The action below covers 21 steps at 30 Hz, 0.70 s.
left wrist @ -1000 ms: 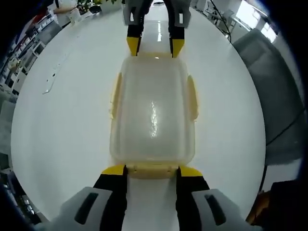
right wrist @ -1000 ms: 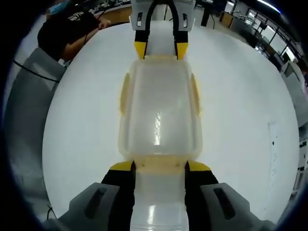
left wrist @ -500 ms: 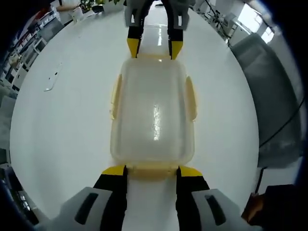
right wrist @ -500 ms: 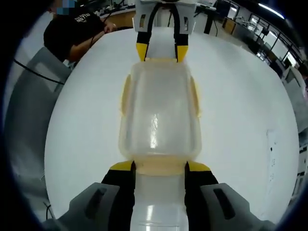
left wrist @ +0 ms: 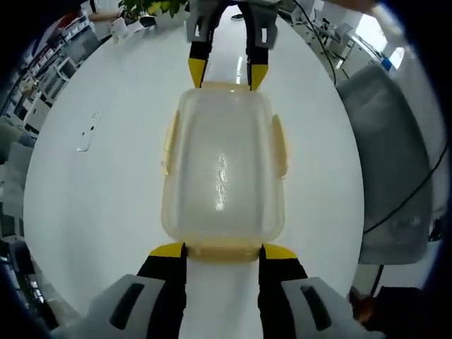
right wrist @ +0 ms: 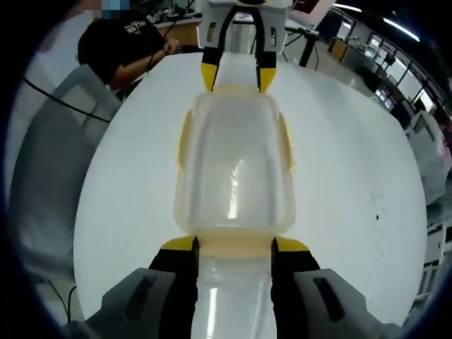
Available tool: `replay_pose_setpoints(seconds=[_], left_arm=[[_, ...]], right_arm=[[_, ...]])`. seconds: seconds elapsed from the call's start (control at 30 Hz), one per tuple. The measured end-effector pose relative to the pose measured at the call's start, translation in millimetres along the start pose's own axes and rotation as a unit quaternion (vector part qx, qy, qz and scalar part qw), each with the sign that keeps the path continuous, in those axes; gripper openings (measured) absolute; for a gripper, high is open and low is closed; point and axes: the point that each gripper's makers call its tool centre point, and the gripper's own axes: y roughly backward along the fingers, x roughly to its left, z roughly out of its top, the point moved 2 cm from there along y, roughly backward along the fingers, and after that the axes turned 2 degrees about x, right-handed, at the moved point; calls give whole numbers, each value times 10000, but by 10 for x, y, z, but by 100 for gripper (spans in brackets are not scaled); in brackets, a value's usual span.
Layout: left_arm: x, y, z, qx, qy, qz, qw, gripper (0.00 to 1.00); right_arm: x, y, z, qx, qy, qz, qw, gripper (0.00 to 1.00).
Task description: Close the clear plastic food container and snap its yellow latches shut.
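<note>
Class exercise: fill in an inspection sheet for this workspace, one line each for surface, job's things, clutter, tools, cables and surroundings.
Surface: white table, glossy.
Job's things: clear container with lid on; yellow latches on its sides; whether they are snapped cannot be told.
Clutter: small pale item on the table.
Tools: left tool and right tool open, one at each short end of the container, jaws straddling the end latches.
Cables: black cable over a grey chair.
Surroundings: seated person, plant, desks.
</note>
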Motion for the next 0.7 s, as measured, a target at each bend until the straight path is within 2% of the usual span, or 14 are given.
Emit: replay_pose_setpoints(seconds=[0.37, 0.5, 0.7], left_arm=[[-43, 74, 653, -50, -191, 73, 9998, 34], [-79, 0, 961, -83, -318, 83, 9994, 34], [-111, -136, 1283, -137, -352, -14, 9993, 34]], right_arm=[[45, 431, -433, -19, -127, -213, 9997, 37], [60, 568, -689, 65, -171, -233, 9996, 37], [110, 693, -1022, 153, -268, -233, 9993, 37]])
